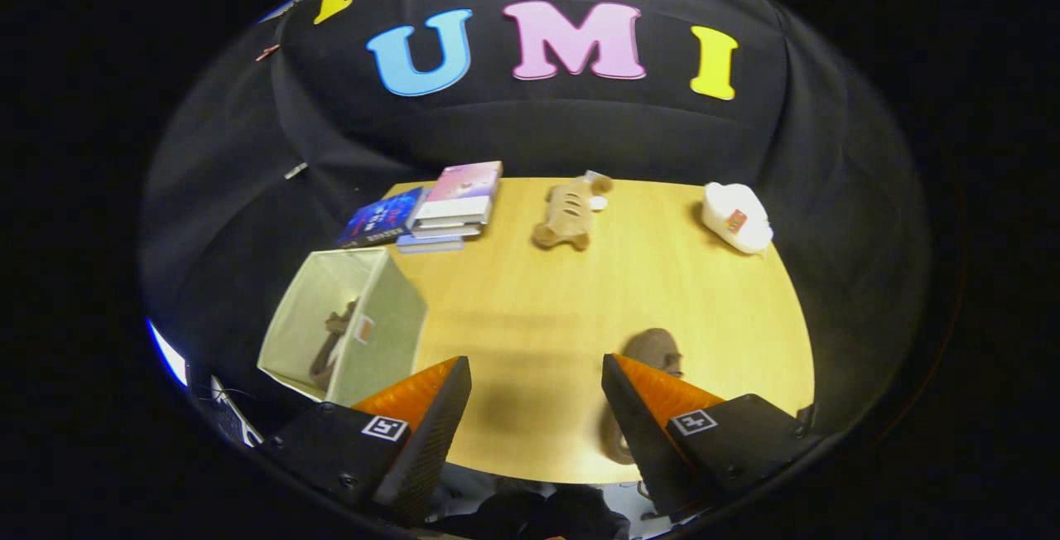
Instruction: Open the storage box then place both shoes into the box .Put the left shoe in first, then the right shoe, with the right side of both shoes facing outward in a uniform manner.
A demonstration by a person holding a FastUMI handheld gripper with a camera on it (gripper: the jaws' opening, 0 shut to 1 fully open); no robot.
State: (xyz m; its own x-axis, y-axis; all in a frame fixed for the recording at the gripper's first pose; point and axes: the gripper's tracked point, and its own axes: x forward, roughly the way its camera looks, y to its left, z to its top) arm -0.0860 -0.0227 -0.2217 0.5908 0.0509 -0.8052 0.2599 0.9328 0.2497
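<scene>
The tongs (537, 407) are spread wide with bare table (530, 308) showing between the 2 fingers; they pinch nothing. A brown shoe (654, 351) lies on the wooden table just ahead of the right finger, which covers part of it, so only its rounded upper end and a sliver lower down beside the finger show. It is not between the fingers but off to their right side.

The storage box (356, 325), a pale fabric cube with an open top, stands at the table's left edge, just beyond the left finger. Inside it a second brown shoe (331, 341) leans against the near wall; which shoe of the pair it is cannot be told.

Beyond the tongs, along the far side of the table, sit 3 groups well apart from each other: a stack of books (451, 207) with a dark blue book (383, 219) touching its left side, a tan plush toy (568, 213) near the middle, and a white plush toy (736, 217) toward the right corner.
</scene>
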